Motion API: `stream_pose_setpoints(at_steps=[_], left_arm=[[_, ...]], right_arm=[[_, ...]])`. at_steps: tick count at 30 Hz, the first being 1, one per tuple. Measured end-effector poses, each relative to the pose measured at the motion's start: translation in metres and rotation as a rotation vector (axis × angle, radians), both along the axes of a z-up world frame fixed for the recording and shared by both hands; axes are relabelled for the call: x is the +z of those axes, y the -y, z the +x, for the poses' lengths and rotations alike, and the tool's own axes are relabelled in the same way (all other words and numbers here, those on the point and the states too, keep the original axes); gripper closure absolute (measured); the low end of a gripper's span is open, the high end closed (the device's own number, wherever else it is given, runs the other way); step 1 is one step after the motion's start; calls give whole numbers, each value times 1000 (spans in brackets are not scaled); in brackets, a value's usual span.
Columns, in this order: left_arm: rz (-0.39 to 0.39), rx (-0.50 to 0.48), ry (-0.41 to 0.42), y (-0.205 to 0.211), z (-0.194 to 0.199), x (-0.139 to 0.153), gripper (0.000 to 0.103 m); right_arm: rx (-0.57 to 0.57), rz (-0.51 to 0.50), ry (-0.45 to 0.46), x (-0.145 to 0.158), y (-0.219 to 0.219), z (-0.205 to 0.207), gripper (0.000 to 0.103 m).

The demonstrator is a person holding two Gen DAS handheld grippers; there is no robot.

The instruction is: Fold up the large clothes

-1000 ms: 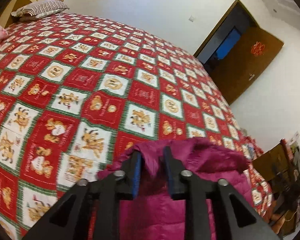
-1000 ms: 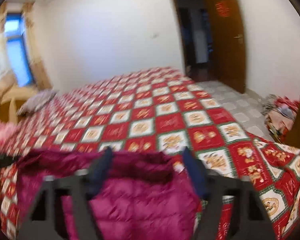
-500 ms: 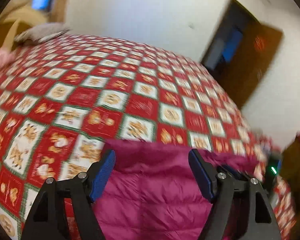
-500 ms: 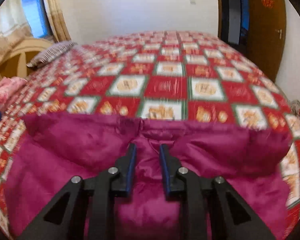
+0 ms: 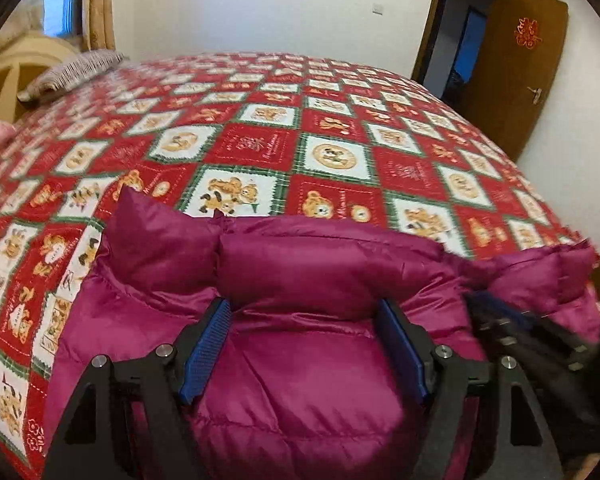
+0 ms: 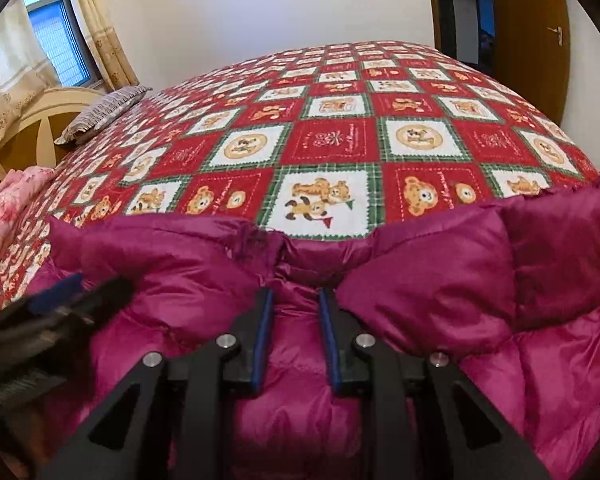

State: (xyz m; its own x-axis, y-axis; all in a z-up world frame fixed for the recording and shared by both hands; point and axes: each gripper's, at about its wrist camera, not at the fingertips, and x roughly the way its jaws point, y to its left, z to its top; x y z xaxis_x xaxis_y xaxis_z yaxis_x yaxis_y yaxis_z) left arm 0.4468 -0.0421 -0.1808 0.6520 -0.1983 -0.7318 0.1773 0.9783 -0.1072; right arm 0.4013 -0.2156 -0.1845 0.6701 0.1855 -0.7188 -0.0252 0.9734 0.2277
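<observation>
While the magenta puffer jacket (image 5: pixel 312 360) lies on the bed (image 5: pixel 332 152), folding looks barely started. Left hand-held gripper (image 5: pixel 304 344) wide over it; right hand-held gripper (image 6: pixel 296 336) narrow, pinching jacket fabric.

A second ago the left gripper (image 5: pixel 304 344) had its jaws nearly together, pinching the edge of the magenta down jacket (image 5: pixel 320 280); half a second ago they were already spread wide, and they now stand apart over the puffy fabric with nothing between them. The right gripper (image 6: pixel 296 336) went the other way: its jaws were wide open a second ago and are now drawn close on a ridge of the jacket near its collar. The jacket now lies spread wider across the bedspread (image 6: pixel 332 140).
</observation>
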Motion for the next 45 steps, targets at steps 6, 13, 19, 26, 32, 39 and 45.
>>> stream_pose_setpoints(at_steps=[6, 13, 19, 26, 32, 39, 45], left_arm=[[139, 5, -1, 17, 5, -15, 23], [133, 6, -11, 18, 6, -18, 23], [139, 5, -9, 19, 6, -18, 23], [139, 6, -7, 20, 6, -18, 23], [140, 5, -9, 20, 6, -19, 23], [176, -41, -43, 19, 3, -12, 22], [231, -31, 24, 2, -43, 23, 22]], right_arm=[[-86, 69, 54, 29, 29, -19, 79], [-235, -222, 8, 43, 86, -33, 78], [-297, -179, -25, 3, 115, -38, 79], [-291, -152, -26, -3, 121, -37, 78], [-297, -119, -8, -4, 126, -40, 78], [-285, -229, -54, 9, 114, -39, 78], [-254, -176, 81, 57, 88, -104, 78]])
